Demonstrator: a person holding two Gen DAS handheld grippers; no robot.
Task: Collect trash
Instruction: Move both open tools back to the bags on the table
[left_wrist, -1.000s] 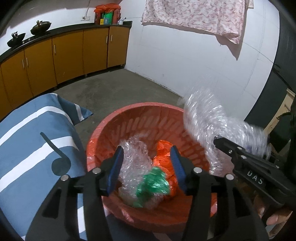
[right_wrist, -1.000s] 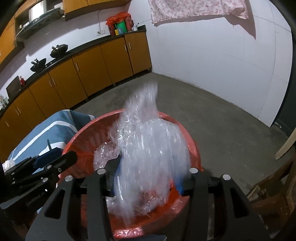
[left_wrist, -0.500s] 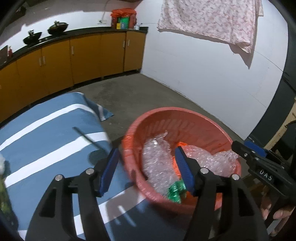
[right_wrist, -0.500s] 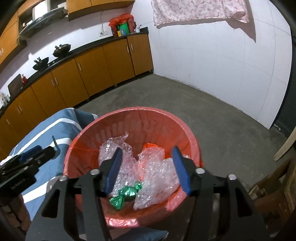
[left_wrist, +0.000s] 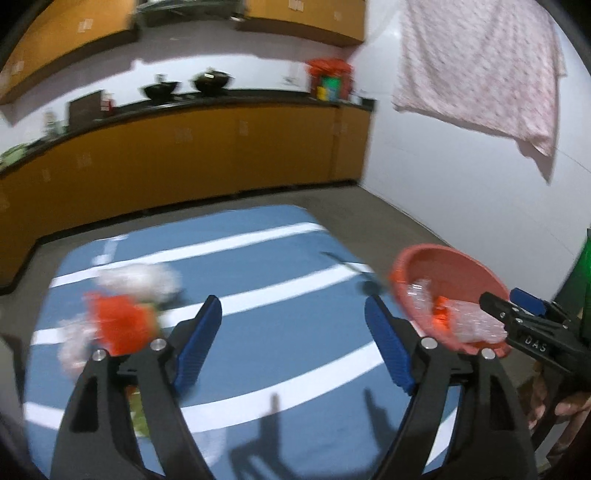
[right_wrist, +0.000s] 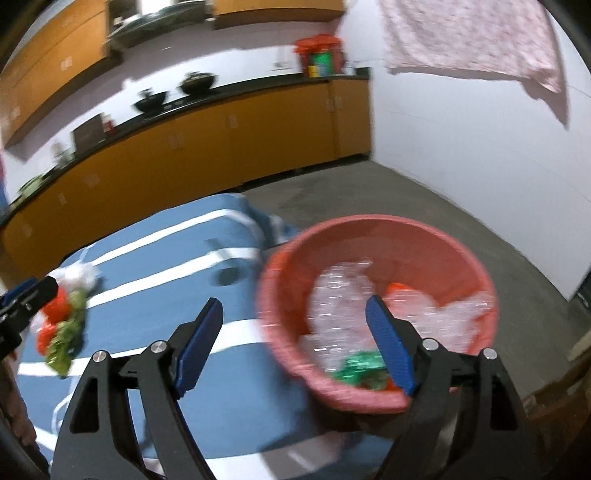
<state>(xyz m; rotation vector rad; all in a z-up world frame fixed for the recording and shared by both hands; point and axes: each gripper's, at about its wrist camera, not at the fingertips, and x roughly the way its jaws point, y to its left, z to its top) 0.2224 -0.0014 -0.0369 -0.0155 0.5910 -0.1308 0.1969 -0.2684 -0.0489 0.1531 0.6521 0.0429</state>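
— How far along are we with the trash?

— Partway, I'd judge. The round red plastic basket (right_wrist: 373, 314) beside the blue cloth with white stripes (left_wrist: 280, 332) already holds crumpled clear bubble wrap (right_wrist: 343, 295), an orange scrap and a shiny green wrapper (right_wrist: 360, 369). Left on the cloth is a blurred heap: an orange plastic bag (left_wrist: 118, 325), a white crumpled piece (left_wrist: 136, 278) and some greenish bits.

— And your grippers?

— My left gripper (left_wrist: 293, 349) has its blue pads spread wide with nothing between them, aimed over the cloth near that heap. My right gripper (right_wrist: 295, 345) is just as wide apart and empty, above the basket's near rim.

— Any writing?

— Only "DAS" on the right gripper's side, seen from the left camera. Nothing else is legible through the blur.
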